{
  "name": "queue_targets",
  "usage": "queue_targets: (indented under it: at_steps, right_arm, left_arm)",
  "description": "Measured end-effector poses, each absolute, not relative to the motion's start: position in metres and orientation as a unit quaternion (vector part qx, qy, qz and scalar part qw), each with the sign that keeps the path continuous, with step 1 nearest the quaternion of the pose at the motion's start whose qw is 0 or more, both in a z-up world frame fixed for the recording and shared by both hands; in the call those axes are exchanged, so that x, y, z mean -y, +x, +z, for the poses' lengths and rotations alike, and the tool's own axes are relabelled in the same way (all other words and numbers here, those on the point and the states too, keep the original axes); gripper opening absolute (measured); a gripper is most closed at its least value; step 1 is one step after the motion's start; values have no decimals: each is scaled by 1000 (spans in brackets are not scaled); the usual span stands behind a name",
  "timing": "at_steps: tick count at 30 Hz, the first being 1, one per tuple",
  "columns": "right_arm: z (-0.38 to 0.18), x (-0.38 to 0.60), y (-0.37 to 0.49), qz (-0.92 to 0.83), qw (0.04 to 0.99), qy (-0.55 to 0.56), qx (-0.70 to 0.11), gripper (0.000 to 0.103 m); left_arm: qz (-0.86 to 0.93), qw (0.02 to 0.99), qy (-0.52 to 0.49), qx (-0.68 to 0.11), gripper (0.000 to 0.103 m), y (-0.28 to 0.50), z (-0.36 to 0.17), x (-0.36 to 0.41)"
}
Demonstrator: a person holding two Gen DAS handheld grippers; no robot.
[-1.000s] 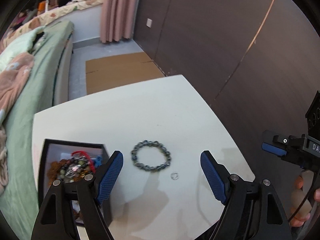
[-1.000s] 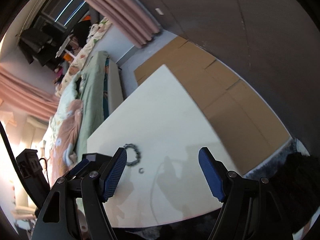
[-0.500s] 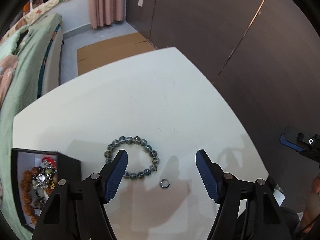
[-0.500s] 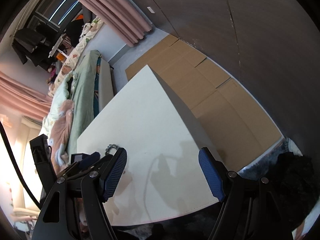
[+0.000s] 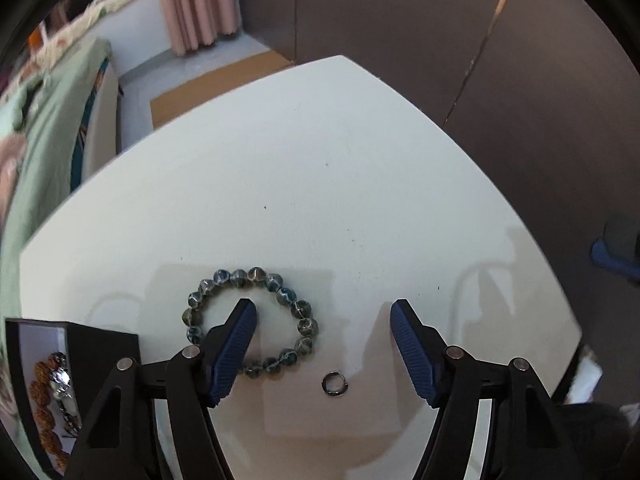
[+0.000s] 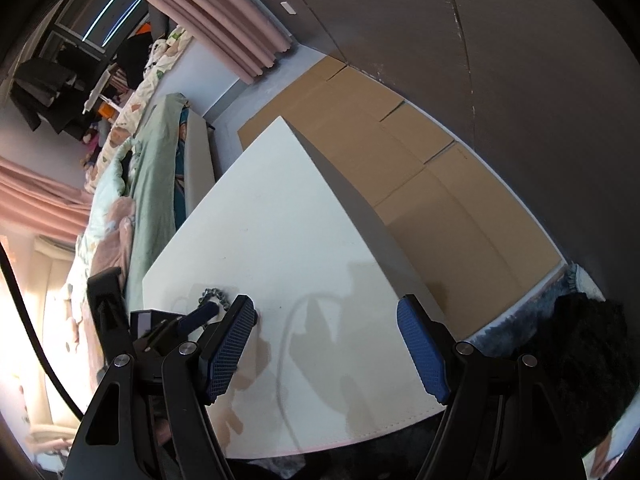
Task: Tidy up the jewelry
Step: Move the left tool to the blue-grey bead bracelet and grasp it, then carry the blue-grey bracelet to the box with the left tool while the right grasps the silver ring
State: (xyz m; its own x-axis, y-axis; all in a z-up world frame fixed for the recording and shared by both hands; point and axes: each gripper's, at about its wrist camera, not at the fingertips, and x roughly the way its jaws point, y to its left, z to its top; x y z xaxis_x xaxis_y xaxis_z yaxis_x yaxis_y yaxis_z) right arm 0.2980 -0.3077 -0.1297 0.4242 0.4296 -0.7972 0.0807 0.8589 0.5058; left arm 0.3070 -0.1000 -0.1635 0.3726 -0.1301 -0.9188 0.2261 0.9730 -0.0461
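A dark blue-green beaded bracelet (image 5: 276, 292) lies on the white table (image 5: 320, 184). A small metal ring (image 5: 335, 383) lies just right of it. My left gripper (image 5: 323, 320) is open and empty, low over both; its left finger overlaps the bracelet's loop and the ring sits between the fingers. A black jewelry box (image 5: 92, 352) with several beaded pieces inside stands at the left edge. My right gripper (image 6: 326, 318) is open and empty above the table's near right part. In the right wrist view, part of the bracelet (image 6: 214, 296) shows beside the left gripper.
A bed with green bedding (image 5: 48, 132) runs along the table's left side. Flat cardboard (image 6: 400, 152) lies on the floor beyond the table's far and right edges. A dark wall (image 5: 480, 40) is behind. A cable's shadow crosses the table near me.
My left gripper has moved forward and down toward the bracelet and ring, so they now sit between and under its fingers. The box has slid out to the left edge of view. The right gripper barely moved.
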Motion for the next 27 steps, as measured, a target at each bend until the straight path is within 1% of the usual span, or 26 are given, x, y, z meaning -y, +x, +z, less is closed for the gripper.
queue_targets:
  at_steps: [1, 2, 3, 4, 5, 6, 11, 23, 25, 26, 27]
  right_arm:
    - [-130, 307, 299, 108, 809, 241, -526, 75]
    - [-130, 307, 300, 107, 809, 240, -526, 75]
    - [-130, 306, 300, 106, 810, 238, -526, 75]
    - [-130, 306, 301, 106, 810, 238, -526, 75]
    - [-130, 306, 301, 105, 810, 237, -525, 75]
    - [-130, 305, 302, 105, 810, 237, -526, 75]
    - [-131, 292, 303, 111, 810, 228, -529, 75]
    - [-136, 229, 310, 159, 805, 184, -541, 74]
    - [-140, 218, 311, 163, 802, 175, -548, 72]
    - [-141, 214, 310, 166, 800, 172, -550, 68]
    - [-143, 209, 310, 169, 798, 168, -554, 62]
  left_arm:
    - [-104, 830, 48, -545, 62, 305, -163, 100]
    - [-95, 833, 50, -542, 58, 304, -162, 98]
    - [-94, 835, 48, -541, 44, 303, -161, 97]
    - [-92, 835, 47, -540, 22, 303, -159, 93]
    - [-92, 835, 44, -542, 12, 303, -158, 91]
    - [-96, 832, 34, -545, 10, 304, -157, 87]
    - [-110, 832, 0, -543, 10, 301, -150, 76]
    - [-125, 866, -92, -476, 9, 288, -86, 34]
    - [-124, 869, -102, -468, 9, 284, -79, 29]
    - [-124, 871, -107, -463, 9, 282, -75, 25]
    - [-123, 873, -113, -457, 9, 280, -71, 21]
